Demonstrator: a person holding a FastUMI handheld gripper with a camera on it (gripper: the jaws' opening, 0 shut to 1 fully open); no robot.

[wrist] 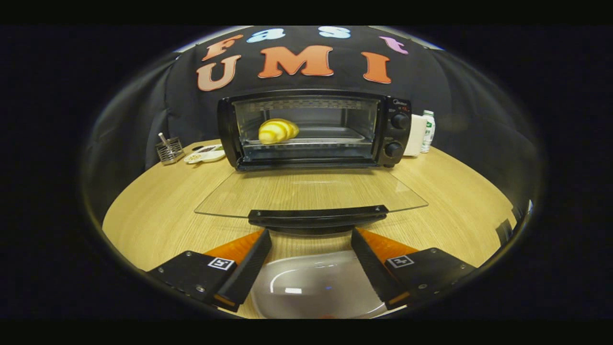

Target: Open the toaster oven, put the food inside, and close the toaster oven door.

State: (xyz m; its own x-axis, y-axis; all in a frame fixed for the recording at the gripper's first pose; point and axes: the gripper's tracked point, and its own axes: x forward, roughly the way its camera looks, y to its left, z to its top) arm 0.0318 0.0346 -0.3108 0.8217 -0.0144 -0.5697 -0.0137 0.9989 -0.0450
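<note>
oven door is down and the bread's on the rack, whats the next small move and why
Probably ease the tool forward and down so its open fingers get under the door handle, ready to lift. The bread already sits inside the toaster oven, the glass door lies flat open, and the tool holds nothing.

No wording can be made out with certainty. A small brand mark is printed at the top of the control panel (398, 132) of the toaster oven (313, 129), but it is too small to be read. A green-printed label is carried on the bottle (427, 130) beside the oven; its text is blurred. A square black-and-white marker (221, 263) is borne on each finger of the gripper (311, 235), whose fingers are held spread apart.
</note>
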